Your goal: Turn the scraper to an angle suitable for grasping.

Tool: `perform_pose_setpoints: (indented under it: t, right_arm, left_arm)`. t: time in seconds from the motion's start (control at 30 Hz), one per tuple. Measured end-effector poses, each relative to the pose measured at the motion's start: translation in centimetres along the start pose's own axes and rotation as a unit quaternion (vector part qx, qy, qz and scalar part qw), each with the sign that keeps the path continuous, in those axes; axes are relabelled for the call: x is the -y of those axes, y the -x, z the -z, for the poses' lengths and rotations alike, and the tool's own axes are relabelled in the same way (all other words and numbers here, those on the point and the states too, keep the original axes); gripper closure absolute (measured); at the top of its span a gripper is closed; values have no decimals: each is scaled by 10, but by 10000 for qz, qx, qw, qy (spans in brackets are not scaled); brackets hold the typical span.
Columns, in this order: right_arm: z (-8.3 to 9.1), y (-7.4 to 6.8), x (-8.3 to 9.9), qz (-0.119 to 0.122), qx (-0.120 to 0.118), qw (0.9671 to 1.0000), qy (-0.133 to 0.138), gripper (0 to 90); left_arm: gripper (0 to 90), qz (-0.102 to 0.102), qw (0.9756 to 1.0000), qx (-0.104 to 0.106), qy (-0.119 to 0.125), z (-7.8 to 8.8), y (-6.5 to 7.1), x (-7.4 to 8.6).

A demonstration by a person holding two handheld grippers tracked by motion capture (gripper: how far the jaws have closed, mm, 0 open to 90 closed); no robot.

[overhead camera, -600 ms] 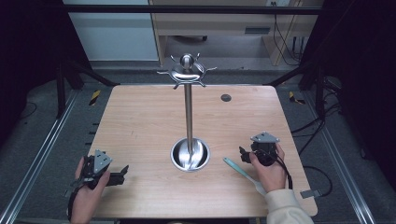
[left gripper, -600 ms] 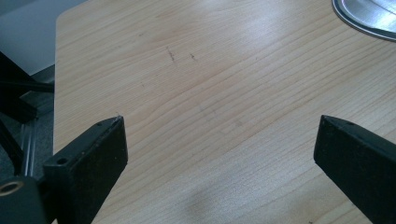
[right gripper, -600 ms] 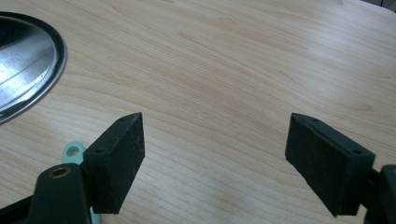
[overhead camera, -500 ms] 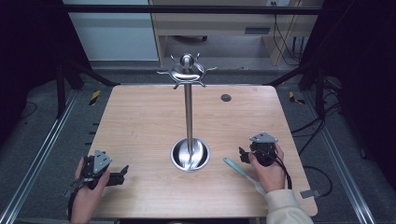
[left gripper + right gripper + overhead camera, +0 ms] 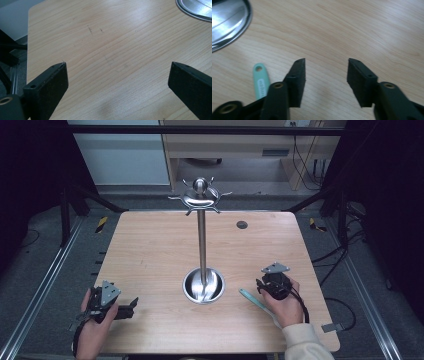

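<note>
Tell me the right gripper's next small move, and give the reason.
Probably shift the right gripper sideways over the mint-green handle and lower it. Its jaws stand open with only bare table between them, and the handle lies flat just beside one jaw, near the metal stand base, untouched.

The high view looks forward and down from above the person's side and takes in the whole table (image 5: 150, 250) with the stand (image 5: 202, 245) in its middle. The left gripper view sits low and very near the wood, looks along its jaws over the table, and catches the rim of the stand's base (image 5: 195, 10) at its upper right. The right gripper view is just as near and shares this base (image 5: 227, 22), at its upper left.
</note>
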State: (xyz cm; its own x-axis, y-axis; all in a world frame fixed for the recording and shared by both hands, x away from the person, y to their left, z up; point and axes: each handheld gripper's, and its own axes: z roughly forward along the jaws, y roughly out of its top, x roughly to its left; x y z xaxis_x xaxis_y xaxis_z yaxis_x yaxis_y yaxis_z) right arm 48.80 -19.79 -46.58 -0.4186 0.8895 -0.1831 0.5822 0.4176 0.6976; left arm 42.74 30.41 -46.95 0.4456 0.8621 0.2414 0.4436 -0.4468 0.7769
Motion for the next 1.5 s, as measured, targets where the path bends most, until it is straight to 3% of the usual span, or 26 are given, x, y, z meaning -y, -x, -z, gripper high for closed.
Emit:
perform_pose_setpoints:
  t: [0.23,0.43,0.73,1.07,1.5]
  right_arm:
    - [0,-8,0,340,-271,9990,-94,800]
    - [0,-14,0,487,-476,9976,-147,899]
    - [-3,-22,-2,652,-779,9945,-247,900]
    - [-7,-29,-1,800,-937,9914,-450,900]
    - [-12,-31,1,775,-1145,9885,-609,900]
  left_arm:
    - [26,-12,10000,11,-15,0,0,0]
    - [26,-24,10000,25,-30,-1,1,0]
    - [26,-44,10000,27,-41,-1,1,0]
    - [26,-90,9999,58,-69,-1,2,0]
    - [26,-111,9998,101,-123,-3,3,0]
